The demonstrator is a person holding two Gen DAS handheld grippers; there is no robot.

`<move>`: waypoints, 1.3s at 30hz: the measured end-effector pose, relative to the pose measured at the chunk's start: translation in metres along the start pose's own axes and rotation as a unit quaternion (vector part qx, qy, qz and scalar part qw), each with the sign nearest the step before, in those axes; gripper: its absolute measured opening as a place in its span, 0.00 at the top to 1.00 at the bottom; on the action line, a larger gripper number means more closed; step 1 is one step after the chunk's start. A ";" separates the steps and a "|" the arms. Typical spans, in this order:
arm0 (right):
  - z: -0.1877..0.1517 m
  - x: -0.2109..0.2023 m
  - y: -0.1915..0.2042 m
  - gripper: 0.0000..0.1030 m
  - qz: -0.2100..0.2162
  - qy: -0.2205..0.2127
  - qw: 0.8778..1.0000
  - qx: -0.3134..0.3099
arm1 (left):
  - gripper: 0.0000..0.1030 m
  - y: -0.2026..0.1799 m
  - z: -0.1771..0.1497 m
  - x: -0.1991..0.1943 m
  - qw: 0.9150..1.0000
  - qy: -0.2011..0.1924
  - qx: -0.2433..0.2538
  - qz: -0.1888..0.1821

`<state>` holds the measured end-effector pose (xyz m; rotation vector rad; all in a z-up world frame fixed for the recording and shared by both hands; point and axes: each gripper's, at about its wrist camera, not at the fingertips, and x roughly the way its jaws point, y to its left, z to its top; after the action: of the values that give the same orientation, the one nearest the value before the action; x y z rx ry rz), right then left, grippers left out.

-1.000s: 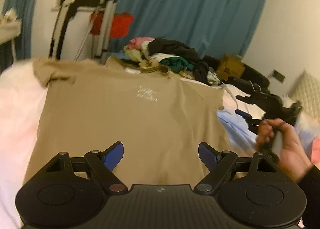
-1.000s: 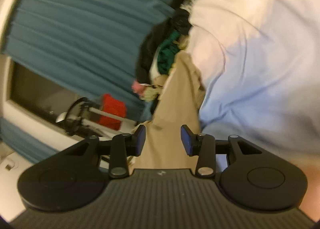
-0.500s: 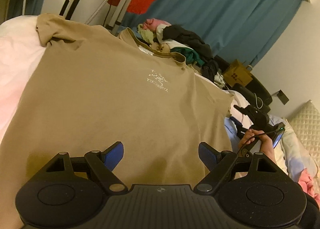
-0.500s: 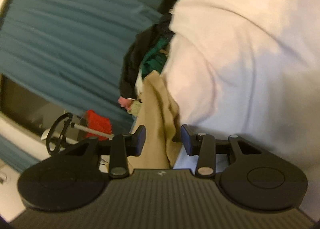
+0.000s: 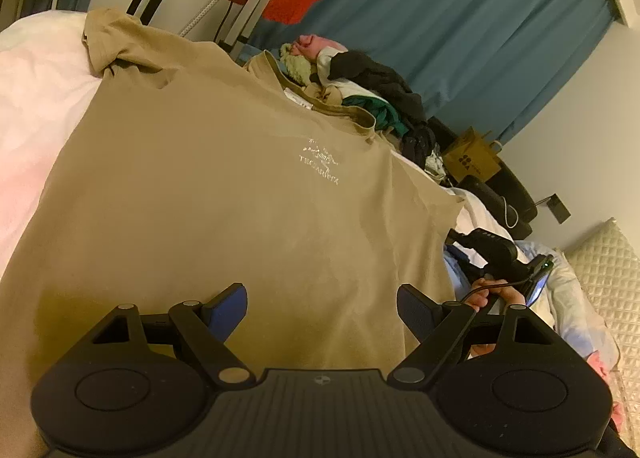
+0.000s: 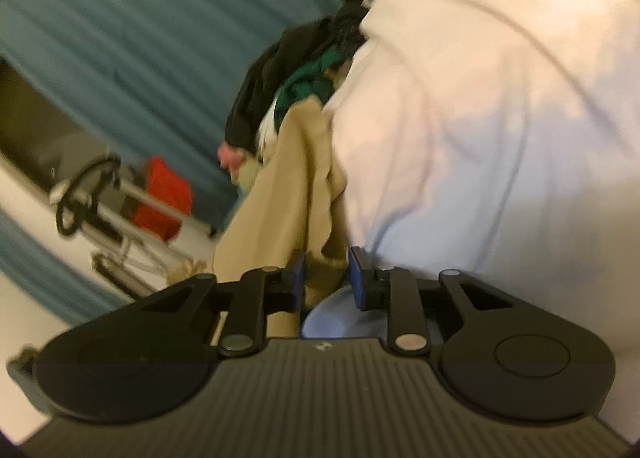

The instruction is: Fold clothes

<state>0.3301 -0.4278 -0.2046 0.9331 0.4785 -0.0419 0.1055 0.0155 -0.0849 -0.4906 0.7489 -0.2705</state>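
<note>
Fingers (image 5: 230,308) on left gripper (image 5: 320,298): spread wide, holding nothing, hovering over hem end of shirt (image 5: 224,194). Fingers on right gripper (image 6: 324,274): narrowed to a slim gap straddling shirt's bunched right edge (image 6: 320,218); cannot tell whether cloth is actually clamped, view blurred.

Changed over last second:
- Left view lifted from a low skim to a look down on shirt; logo now readable, more of the front in sight.
- Right fingers closer together than a second ago, and moved from aiming past the cloth to sitting on its side edge.
- Right gripper also seen from left view (image 5: 488,250), hand (image 5: 486,294) on its handle, tucked against shirt's right side.

Meaning for task, as a judgement: likely taking hold of right side for a lengthwise fold; grip not confirmed.

Shirt now: laid flat, front up, across bed (image 5: 36,70); collar toward far edge, one sleeve crumpled near far left corner, no fold visible in body. Light blue cloth (image 6: 336,318) under right gripper at bed's right edge.

Containers: brown paper bag (image 5: 472,160) beyond far right corner of bed, contents not visible. Heap of clothes (image 5: 372,78) loose at far edge, in no container.
</note>
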 end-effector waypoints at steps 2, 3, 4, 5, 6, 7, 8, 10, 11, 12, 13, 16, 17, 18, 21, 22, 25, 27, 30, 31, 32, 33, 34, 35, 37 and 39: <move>-0.002 0.002 0.003 0.75 -0.001 -0.006 1.000 -0.004 | 0.19 -0.001 -0.001 0.001 1.000 -0.003 0.006 0.004; -0.003 0.002 0.005 0.75 -0.002 -0.008 1.000 -0.006 | 0.19 -0.001 -0.001 0.001 1.000 -0.004 0.008 0.006; -0.004 0.003 0.006 0.86 -0.003 -0.011 1.000 -0.008 | 0.19 -0.001 -0.001 0.002 1.000 -0.004 0.011 0.009; -0.005 0.004 0.008 0.88 -0.004 -0.014 1.000 -0.011 | 0.19 0.000 -0.001 0.003 1.000 -0.002 0.009 0.010; -0.005 0.002 0.009 0.89 -0.002 -0.022 1.000 -0.012 | 0.19 0.001 -0.001 0.003 1.000 -0.001 0.006 0.012; -0.005 -0.003 0.011 0.90 -0.001 -0.038 0.999 -0.013 | 0.19 0.002 0.000 0.004 1.000 0.001 0.003 0.010; -0.004 -0.009 0.013 0.90 -0.005 -0.054 0.998 -0.014 | 0.19 0.002 0.000 0.005 1.000 0.002 0.000 0.009; 0.002 -0.021 0.016 0.91 -0.014 -0.080 0.997 -0.014 | 0.19 0.003 0.002 0.005 1.000 0.000 0.001 0.008; 0.005 -0.027 0.019 0.91 -0.017 -0.092 0.995 -0.019 | 0.19 0.002 0.002 0.005 1.000 -0.002 0.004 0.009; 0.008 -0.034 0.023 0.91 -0.021 -0.105 0.994 -0.024 | 0.19 0.000 0.002 0.004 1.000 -0.004 0.008 0.009; 0.010 -0.037 0.026 0.91 -0.030 -0.112 0.993 -0.034 | 0.19 -0.001 0.003 0.003 1.000 -0.006 0.011 0.008; 0.013 -0.039 0.033 0.91 -0.070 -0.121 0.987 -0.074 | 0.19 -0.003 0.002 0.000 1.000 -0.009 0.021 0.011; 0.012 -0.035 0.030 0.91 -0.084 -0.116 0.987 -0.077 | 0.19 -0.003 0.002 -0.001 1.000 -0.009 0.025 0.012; 0.011 -0.032 0.023 0.91 -0.097 -0.108 0.987 -0.075 | 0.19 -0.004 0.002 -0.001 0.999 -0.008 0.031 0.016; 0.007 -0.024 0.007 0.91 -0.118 -0.083 0.987 -0.065 | 0.19 -0.006 0.001 0.000 0.998 -0.006 0.051 0.032; 0.005 -0.024 0.006 0.89 -0.114 -0.077 0.989 -0.059 | 0.19 -0.006 0.001 0.001 0.998 -0.005 0.057 0.034; -0.002 -0.035 0.022 0.84 -0.109 -0.066 0.989 -0.074 | 0.19 -0.011 -0.001 0.004 0.997 -0.001 0.072 0.034; -0.014 -0.057 0.042 0.63 -0.099 -0.063 0.988 -0.102 | 0.19 -0.015 -0.002 0.004 0.996 -0.001 0.084 0.033; -0.033 -0.090 0.074 0.17 -0.084 -0.059 0.984 -0.143 | 0.19 -0.023 -0.006 0.000 0.994 -0.007 0.108 0.036; -0.040 -0.101 0.084 0.18 -0.079 -0.058 0.983 -0.157 | 0.19 -0.026 -0.007 -0.002 0.992 -0.009 0.116 0.038; -0.046 -0.112 0.095 0.18 -0.074 -0.056 0.981 -0.170 | 0.19 -0.028 -0.009 -0.004 0.992 -0.010 0.121 0.038; -0.052 -0.123 0.105 0.18 -0.069 -0.055 0.979 -0.184 | 0.19 -0.030 -0.012 -0.006 0.991 -0.010 0.125 0.037; -0.059 -0.134 0.115 0.18 -0.064 -0.053 0.977 -0.198 | 0.19 -0.030 -0.015 -0.008 0.991 -0.008 0.127 0.037; -0.067 -0.147 0.124 0.18 -0.057 -0.050 0.975 -0.207 | 0.19 -0.031 -0.017 -0.010 0.991 -0.006 0.128 0.036; -0.087 -0.176 0.137 0.19 -0.041 -0.036 0.974 -0.220 | 0.19 -0.032 -0.023 -0.013 0.991 -0.001 0.132 0.037; -0.110 -0.201 0.139 0.19 -0.042 -0.015 0.973 -0.227 | 0.19 -0.034 -0.026 -0.018 0.989 -0.001 0.142 0.042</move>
<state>0.1422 -0.2918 -0.0705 0.4621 0.4744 -0.0222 0.0723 -0.0146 -0.0735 -0.1895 0.7137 -0.2927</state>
